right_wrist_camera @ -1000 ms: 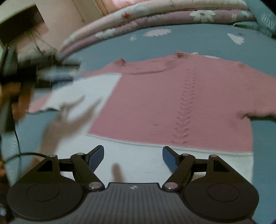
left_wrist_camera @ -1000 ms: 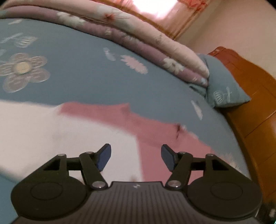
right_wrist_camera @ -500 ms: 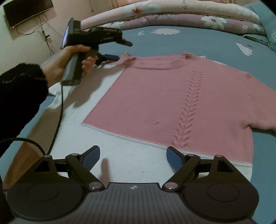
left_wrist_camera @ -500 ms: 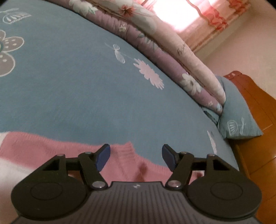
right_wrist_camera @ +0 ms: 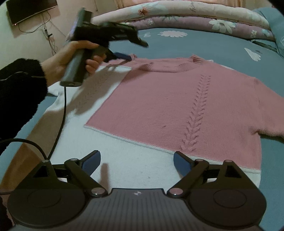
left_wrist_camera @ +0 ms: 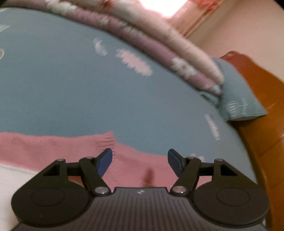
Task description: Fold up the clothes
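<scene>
A: Nearest the right gripper (right_wrist_camera: 136, 160), what lies around?

B: Its blue-padded jaws are spreading wider over the white lower band of the pink and white knitted sweater (right_wrist_camera: 177, 99), with nothing between them. The sweater lies flat on the blue flowered bed sheet (right_wrist_camera: 186, 48), its white left part already folded in over the body. A black cable (right_wrist_camera: 62, 110) trails across that white part from the handle above.

A: And the left gripper (left_wrist_camera: 140, 160)?

B: Its jaws stand apart over the ribbed pink collar edge, gripping nothing. From the right wrist view one blue pad sits right at the collar's left corner; whether it touches the knit, I cannot tell. The person's left hand (right_wrist_camera: 71, 58), in a black fuzzy sleeve (right_wrist_camera: 19, 85), holds it by the grip.

A: Anything in the way?

B: The left hand and its tool hang over the folded white part, throwing a shadow there. The pink body and the right sleeve lie uncovered.

A: Room at the edges?

B: Bare sheet runs beyond the collar up to a rolled floral quilt in pink and mauve (left_wrist_camera: 159, 44). To the right a blue pillow (left_wrist_camera: 239, 94) leans against an orange wooden bed frame (left_wrist_camera: 262, 124).

A: What is hard to read?

B: The left wrist view is smeared with motion; the right sleeve's end is cut off by the frame, and a dark screen (right_wrist_camera: 30, 10) on the wall is only partly seen
</scene>
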Motion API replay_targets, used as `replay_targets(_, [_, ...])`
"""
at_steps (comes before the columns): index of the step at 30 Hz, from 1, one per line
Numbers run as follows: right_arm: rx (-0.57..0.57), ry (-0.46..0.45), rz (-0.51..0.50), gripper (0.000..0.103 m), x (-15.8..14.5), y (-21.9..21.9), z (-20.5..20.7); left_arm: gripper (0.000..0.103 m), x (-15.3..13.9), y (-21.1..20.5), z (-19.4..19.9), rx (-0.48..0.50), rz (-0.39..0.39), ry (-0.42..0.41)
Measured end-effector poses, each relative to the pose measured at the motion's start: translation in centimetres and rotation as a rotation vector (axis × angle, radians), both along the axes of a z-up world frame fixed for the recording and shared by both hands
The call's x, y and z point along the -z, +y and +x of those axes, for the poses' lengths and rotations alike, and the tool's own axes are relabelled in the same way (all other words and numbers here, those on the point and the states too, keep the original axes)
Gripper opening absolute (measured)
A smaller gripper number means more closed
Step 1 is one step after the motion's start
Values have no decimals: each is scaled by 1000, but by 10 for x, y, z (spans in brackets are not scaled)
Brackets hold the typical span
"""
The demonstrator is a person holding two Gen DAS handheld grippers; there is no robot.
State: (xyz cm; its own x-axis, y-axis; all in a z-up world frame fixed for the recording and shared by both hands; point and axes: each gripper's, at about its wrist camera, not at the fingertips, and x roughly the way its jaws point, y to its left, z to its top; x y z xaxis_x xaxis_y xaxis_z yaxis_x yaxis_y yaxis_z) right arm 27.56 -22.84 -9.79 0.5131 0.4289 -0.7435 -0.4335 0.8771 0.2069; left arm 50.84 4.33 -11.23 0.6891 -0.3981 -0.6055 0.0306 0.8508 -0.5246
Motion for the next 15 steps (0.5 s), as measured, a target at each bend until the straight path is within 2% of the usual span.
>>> replay_targets(2, [-6, -4, -9, 93, 0, 1, 0, 70, 4, -1, 3, -17, 20, -27])
replay_targets(6, [-15, -10, -14, 96, 0, 3, 0, 68, -10, -4, 6, -50, 38, 4])
replay_targets(13, [-6, 1, 9, 97, -4, 2, -2, 71, -47, 12, -47, 44, 2, -25])
replay_targets(15, [-3, 4, 18, 97, -4, 2, -2, 72, -52, 23, -68, 48, 14, -29])
